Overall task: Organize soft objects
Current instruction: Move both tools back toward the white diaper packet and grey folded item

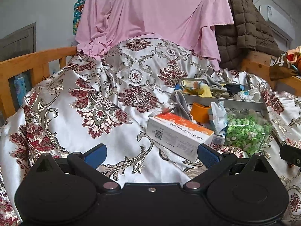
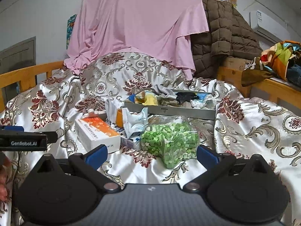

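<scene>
A lived-in home bedroom. A wooden bed frame (image 1: 28, 64) carries a satin damask bedspread (image 1: 94, 98), with a pink sheet (image 2: 139, 24) and a brown quilted jacket (image 2: 223, 35) draped at its head. A wall-mounted air conditioner (image 2: 263, 22), colourful posters (image 1: 78, 13) and heaped clothes (image 2: 280, 60) on a side ledge complete the domestic setting.

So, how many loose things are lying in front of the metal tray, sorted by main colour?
Green: 1, the bag of green pieces
Orange and white: 1, the carton
Orange: 1, the cup
White and pale blue: 1, the crumpled packet
Total: 4. Smaller items underneath are too hidden to count.
</scene>
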